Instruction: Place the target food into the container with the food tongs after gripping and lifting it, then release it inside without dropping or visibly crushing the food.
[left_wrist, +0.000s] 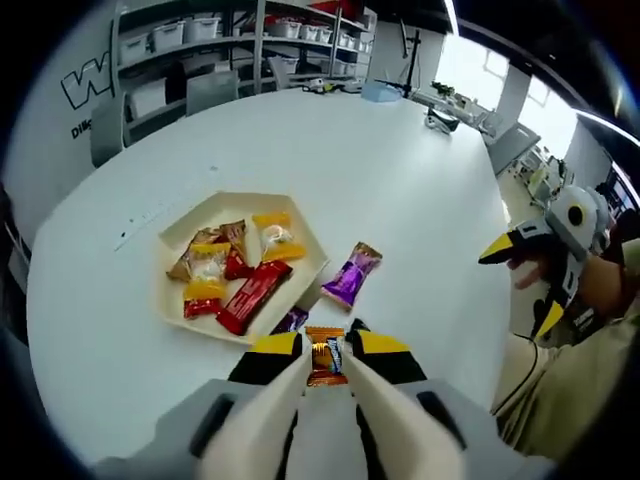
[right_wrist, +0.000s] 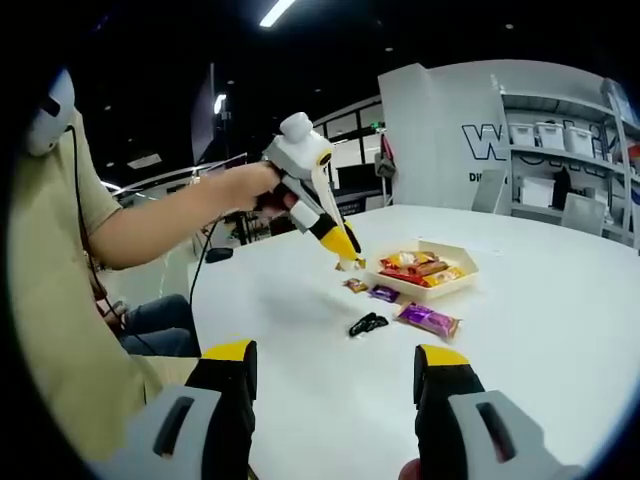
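Partial "W" lettering on wall (left_wrist: 85, 85)

The left gripper (left_wrist: 327, 362) is pinching a small orange candy (left_wrist: 324, 358) between its yellow tips, just beside the tray (left_wrist: 303, 285) of wrapped snacks. A purple packet (left_wrist: 352, 277) is lying near the tray on the white table (left_wrist: 400, 180).

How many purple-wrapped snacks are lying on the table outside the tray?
2. A large purple packet lies on the white table just right of the tray; a small purple candy sits against the tray's near edge. The left gripper may hide more.
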